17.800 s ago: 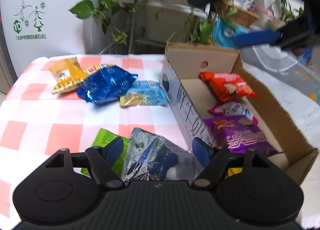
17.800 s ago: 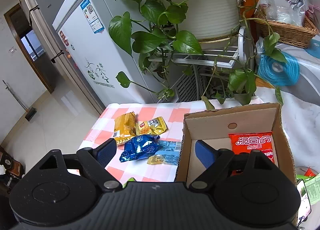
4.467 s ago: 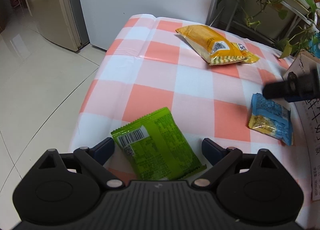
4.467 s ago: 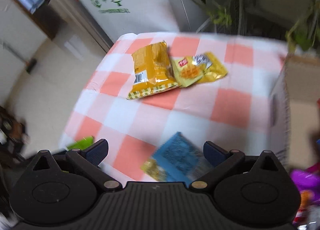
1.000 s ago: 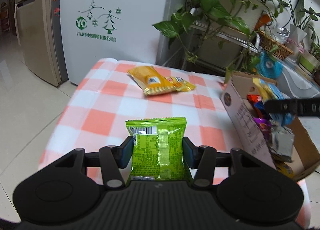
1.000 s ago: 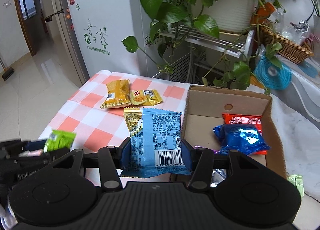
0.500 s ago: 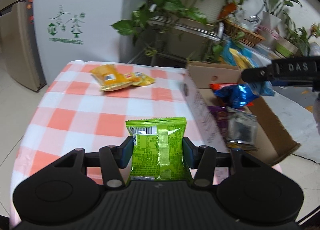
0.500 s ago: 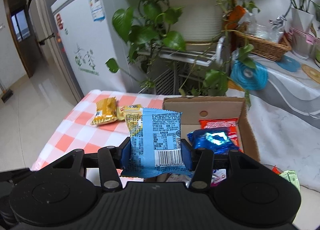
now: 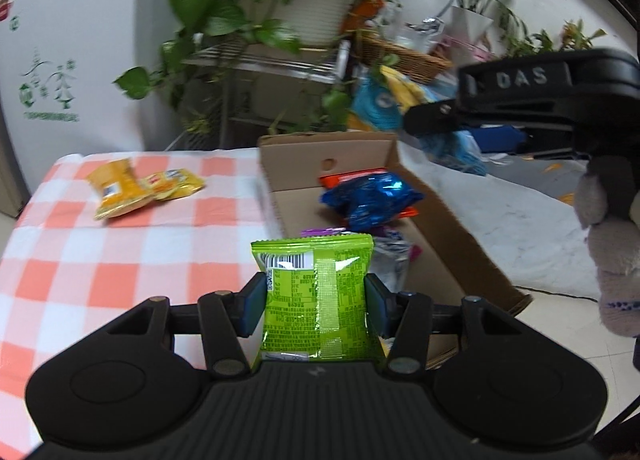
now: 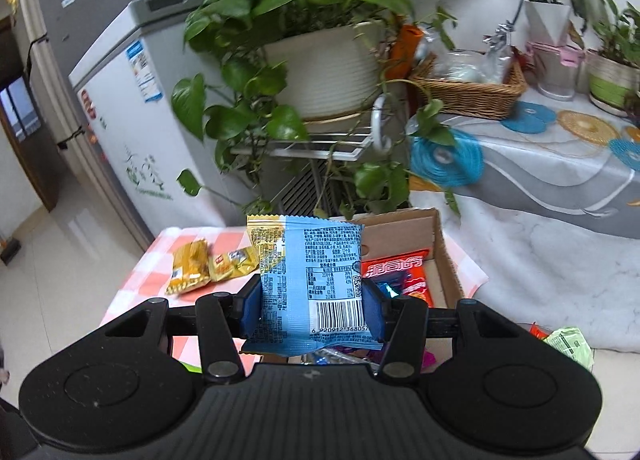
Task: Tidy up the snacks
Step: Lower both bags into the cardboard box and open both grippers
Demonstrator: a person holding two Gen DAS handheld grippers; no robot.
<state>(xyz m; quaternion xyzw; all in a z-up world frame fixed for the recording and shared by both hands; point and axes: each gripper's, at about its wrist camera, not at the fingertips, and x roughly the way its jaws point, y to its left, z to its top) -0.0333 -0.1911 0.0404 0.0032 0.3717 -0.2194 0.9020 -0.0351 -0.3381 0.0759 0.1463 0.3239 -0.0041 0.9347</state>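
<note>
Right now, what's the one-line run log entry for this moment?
left gripper: shut on green packet | right gripper: shut on blue packet | box: holds several snacks | table: two yellow packets

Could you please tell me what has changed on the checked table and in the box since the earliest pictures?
The left tool has picked up the green packet and the right tool the light-blue packet; both were lifted off the checked tablecloth. The dark-blue packet moved into the cardboard box, along with the silver one. The two yellow packets stayed put.
</note>
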